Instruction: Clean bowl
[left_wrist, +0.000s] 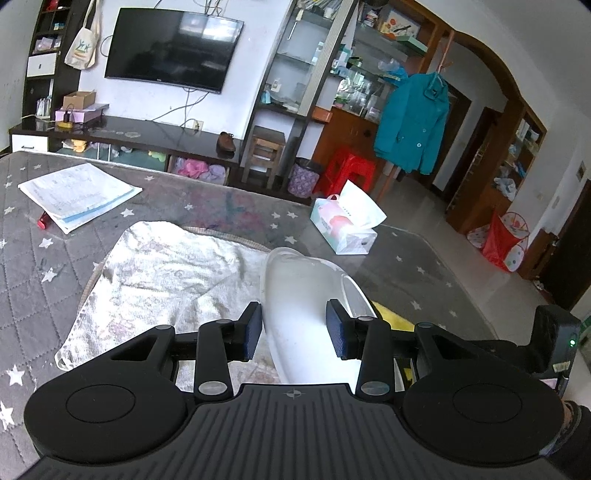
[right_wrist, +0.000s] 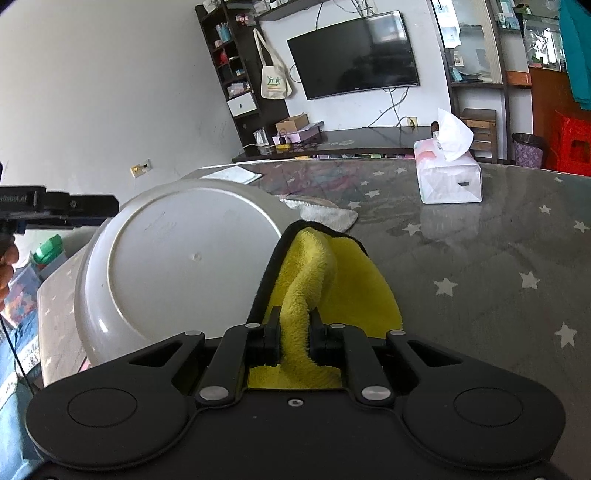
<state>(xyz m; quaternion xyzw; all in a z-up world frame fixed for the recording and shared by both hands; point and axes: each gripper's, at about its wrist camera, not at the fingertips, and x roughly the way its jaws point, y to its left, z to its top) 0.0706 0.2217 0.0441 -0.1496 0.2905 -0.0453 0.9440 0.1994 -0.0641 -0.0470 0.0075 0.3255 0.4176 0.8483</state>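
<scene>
**Inspector:** Report the left wrist view first.

**Operator:** My left hand-held gripper stands part-way apart with the white round plastic bowl between its blue pads. The bowl is tipped on edge, rim towards the camera. The left pad lies against the wall of the bowl; the right pad appears to press the other side, so I judge it a grip. Beneath lies a crumpled pale patterned towel on the grey star-printed tabletop. A pack of tissues stands beyond, well apart.

**Inspector:** And the right wrist view?

**Operator:** My right hand-held gripper is pinched narrow on a fold of the yellow fleece cloth with black edging. The rest of the cloth spreads forward on the tabletop. The bowl is just to the left, underside facing this camera, lifted and tilted. The cloth lies beside the bowl; I cannot tell whether they touch.

**Inspector:** Progress?

**Operator:** In my judgement, both tools are in place: bowl presented, cloth in hand. The underside shows faint scuffs, and I see no sign that wiping is complete. What remains is bringing the cloth onto the bowl, working over its surfaces, and setting it down.
</scene>
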